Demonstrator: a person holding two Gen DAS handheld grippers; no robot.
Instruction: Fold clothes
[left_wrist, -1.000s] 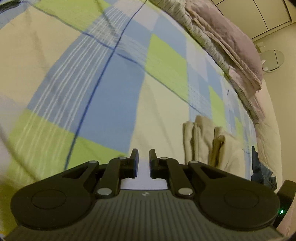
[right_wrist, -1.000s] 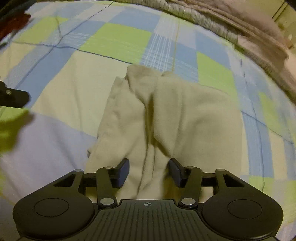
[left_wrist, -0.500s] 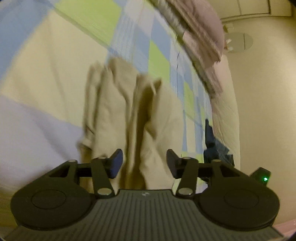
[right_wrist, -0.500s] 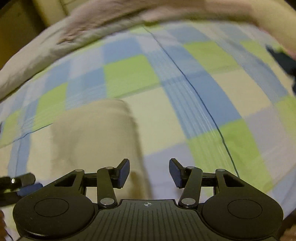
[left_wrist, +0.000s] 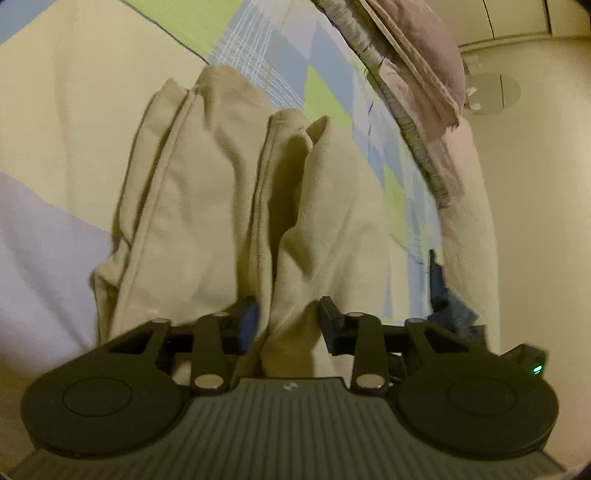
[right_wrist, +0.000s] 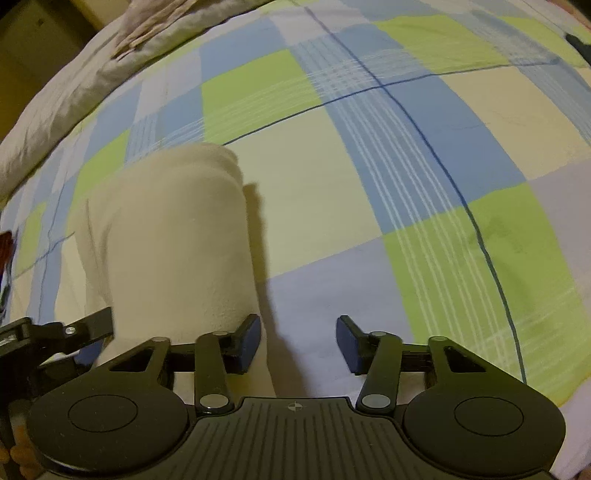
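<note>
A beige garment (left_wrist: 207, 206) lies folded in long ridges on the checked bedsheet (left_wrist: 44, 229). My left gripper (left_wrist: 288, 325) is low at its near end. The jaws are open, and one raised ridge of the cloth runs between the fingers (left_wrist: 247, 325). In the right wrist view the same beige garment (right_wrist: 166, 240) lies to the left. My right gripper (right_wrist: 299, 339) stands open just off its right edge, over a lilac patch of the bedsheet (right_wrist: 424, 155), holding nothing. The left gripper (right_wrist: 74, 328) shows at the left border of that view.
A pinkish-grey quilt (left_wrist: 417, 55) is bunched along the bed's far edge, also seen as the quilt (right_wrist: 74, 74) at top left. A dark blue garment (left_wrist: 450, 306) lies right of the beige one, near the wall (left_wrist: 535, 221).
My left gripper swung from bare sheet onto the beige garment and went from shut to open. My right gripper left the garment and moved right, over bare sheet.
</note>
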